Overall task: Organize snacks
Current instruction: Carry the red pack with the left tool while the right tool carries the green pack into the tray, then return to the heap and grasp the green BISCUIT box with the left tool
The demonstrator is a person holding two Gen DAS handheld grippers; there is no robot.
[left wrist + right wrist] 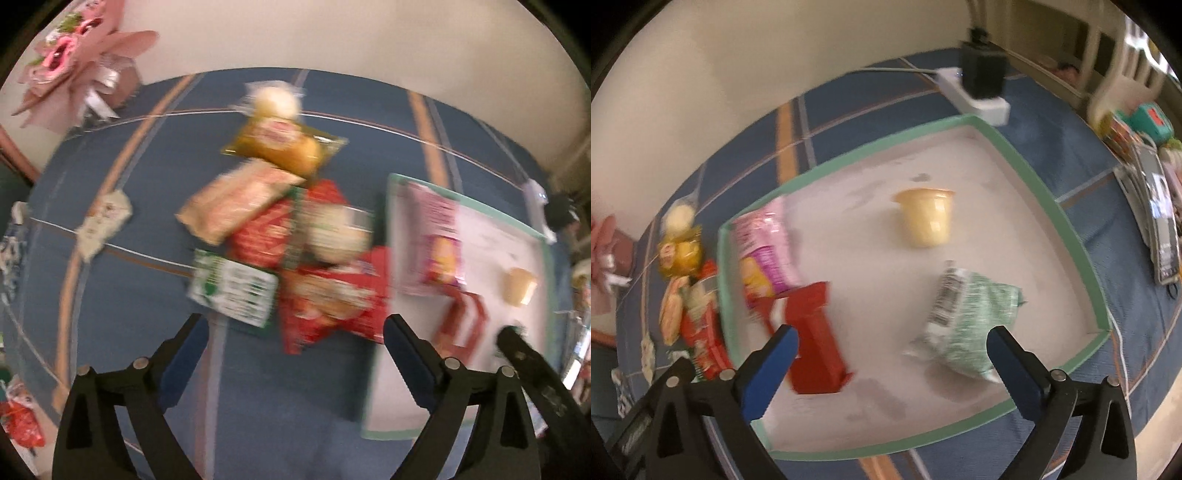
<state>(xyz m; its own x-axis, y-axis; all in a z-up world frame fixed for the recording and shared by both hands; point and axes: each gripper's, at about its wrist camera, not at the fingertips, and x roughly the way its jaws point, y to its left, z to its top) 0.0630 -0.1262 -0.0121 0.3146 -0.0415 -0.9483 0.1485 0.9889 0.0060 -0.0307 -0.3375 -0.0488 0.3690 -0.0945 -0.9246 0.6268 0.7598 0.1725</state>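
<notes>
A pile of snack packets lies on the blue cloth: a green-white pack [232, 291], a red bag [332, 299], a tan pack [236, 203] and a yellow pack [284, 144]. My left gripper [295, 332] is open and empty just in front of the pile. A white tray with a green rim [1049, 206] holds a pink bag [764, 247], a red pack [812, 336], a yellow cup [927, 218] and a green-white bag [964, 321]. My right gripper [892, 347] is open and empty above the tray, between the red pack and the green-white bag.
A white power strip with a black adapter [982, 85] lies behind the tray. A small white packet [103, 221] lies left of the pile. A pink bouquet [77, 48] stands at the back left. Cluttered items [1156, 206] sit right of the tray.
</notes>
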